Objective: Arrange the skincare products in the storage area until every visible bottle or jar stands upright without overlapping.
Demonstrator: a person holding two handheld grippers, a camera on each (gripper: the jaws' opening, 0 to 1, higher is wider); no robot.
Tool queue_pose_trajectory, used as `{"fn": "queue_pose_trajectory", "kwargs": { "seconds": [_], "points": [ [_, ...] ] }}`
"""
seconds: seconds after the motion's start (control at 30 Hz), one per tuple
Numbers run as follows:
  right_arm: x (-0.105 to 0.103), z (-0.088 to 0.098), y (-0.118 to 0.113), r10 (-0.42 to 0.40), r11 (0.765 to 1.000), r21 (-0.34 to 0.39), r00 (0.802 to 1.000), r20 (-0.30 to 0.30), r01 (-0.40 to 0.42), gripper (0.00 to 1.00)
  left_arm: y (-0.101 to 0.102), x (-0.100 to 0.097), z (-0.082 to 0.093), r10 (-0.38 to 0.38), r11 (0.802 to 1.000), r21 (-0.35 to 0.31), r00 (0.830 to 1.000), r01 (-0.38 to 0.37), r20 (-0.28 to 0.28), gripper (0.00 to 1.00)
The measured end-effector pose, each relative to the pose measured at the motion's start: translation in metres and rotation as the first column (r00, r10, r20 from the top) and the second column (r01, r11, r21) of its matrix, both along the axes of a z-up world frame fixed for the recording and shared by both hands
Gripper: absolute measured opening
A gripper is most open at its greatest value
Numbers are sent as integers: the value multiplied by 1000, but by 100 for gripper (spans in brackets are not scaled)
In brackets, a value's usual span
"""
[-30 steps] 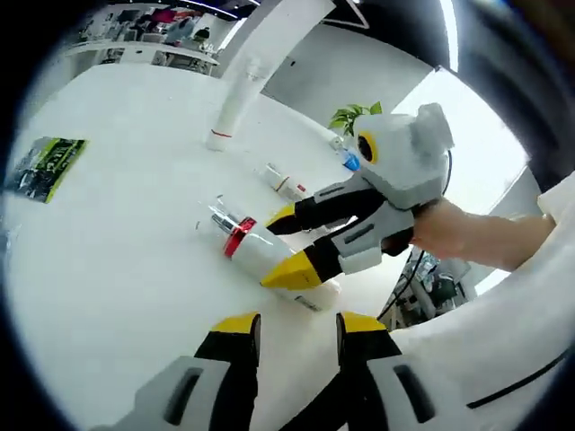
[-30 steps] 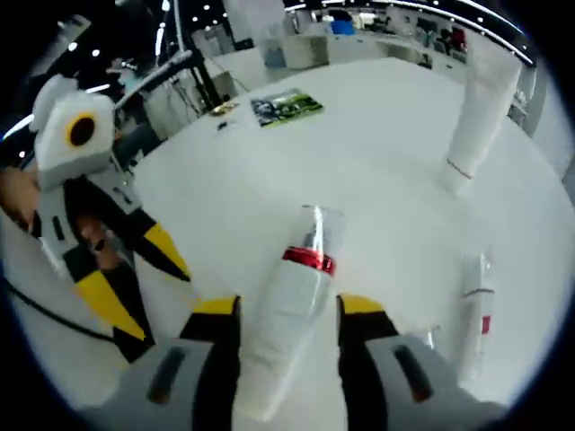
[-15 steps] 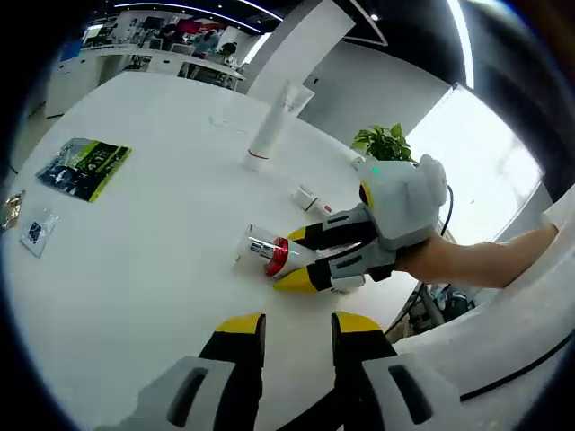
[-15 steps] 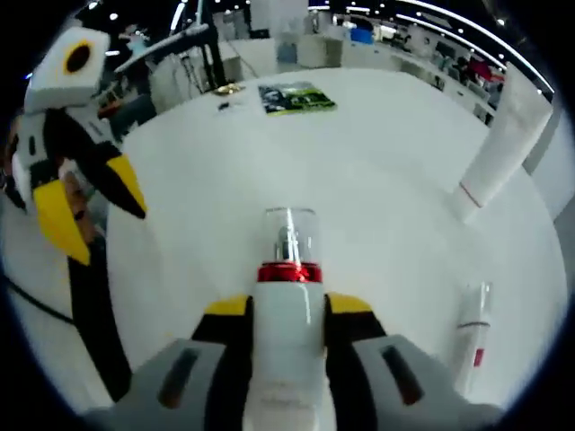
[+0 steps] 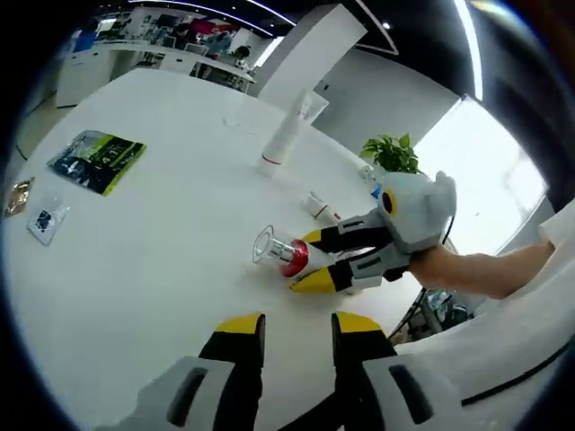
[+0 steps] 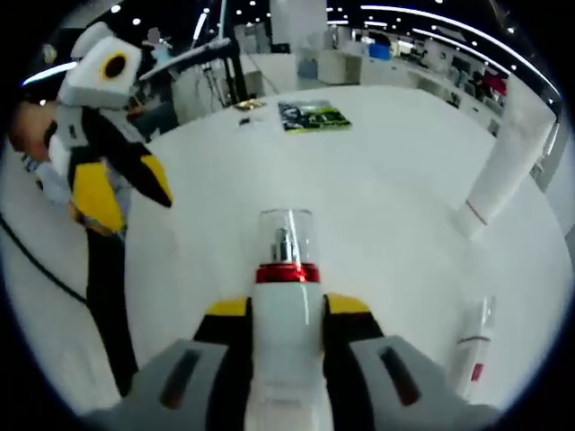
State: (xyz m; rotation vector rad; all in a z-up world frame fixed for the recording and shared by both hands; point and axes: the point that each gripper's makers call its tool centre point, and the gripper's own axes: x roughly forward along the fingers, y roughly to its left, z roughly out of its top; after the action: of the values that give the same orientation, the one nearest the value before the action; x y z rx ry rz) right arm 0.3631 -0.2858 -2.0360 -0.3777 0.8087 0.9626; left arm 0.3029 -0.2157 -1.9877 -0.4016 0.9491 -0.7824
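In the left gripper view, L to R: a green printed packet (image 5: 97, 160) lies flat on the white table (image 5: 135, 269), w/ two small sachets (image 5: 36, 208) nearer the edge. A tall white tube (image 5: 289, 133) stands upright on its cap further back. Near mid-table the pump bottle (image 5: 286, 255) sits pinched in the right gripper (image 5: 310, 260), yellow tips on either side of its white body. Its long axis runs roughly level w/ the table; the clear cap and red collar point away from the holder's hand (image 5: 454, 267), toward the packet side. A small white bottle (image 5: 320, 206) w/ red mark lies on its side just behind. The left gripper (image 5: 290, 330) hangs above the table, jaws spread, nothing between them.

In the right gripper view the left gripper (image 6: 121, 184) shows at left, the pump bottle (image 6: 286, 296) runs straight out along the jaws, cap forward, and the small bottle (image 6: 473, 346) lies at right, tube (image 6: 503, 157) beyond.

Vs 1 s ago: the bottle then lay skewed between loose jaws; it's now clamped, centred and lined up w/ them. The left gripper has pulled back from it.
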Motion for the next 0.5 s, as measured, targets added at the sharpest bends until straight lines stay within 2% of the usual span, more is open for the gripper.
{"fn": "queue_pose_trajectory", "kwargs": {
  "seconds": [0.1,0.2,0.33,0.43,0.5],
  "points": [
    [1,14,6,7,999,37,999,32,-9,26,-1,4,4,17,1000,-25,1000,-17,-3,31],
    [0,27,12,15,997,73,998,55,-19,26,-6,13,14,56,995,-84,998,-57,-6,34],
    [-1,44,19,11,991,132,997,79,-21,26,-11,29,28,131,975,-178,991,-133,-18,37],
    [-4,51,22,19,988,153,995,97,-33,26,-13,33,32,138,971,-196,990,-138,-13,38],
    [-7,55,24,26,985,167,994,110,-44,26,-21,35,39,130,970,-211,991,-124,14,42]
  ]
}}
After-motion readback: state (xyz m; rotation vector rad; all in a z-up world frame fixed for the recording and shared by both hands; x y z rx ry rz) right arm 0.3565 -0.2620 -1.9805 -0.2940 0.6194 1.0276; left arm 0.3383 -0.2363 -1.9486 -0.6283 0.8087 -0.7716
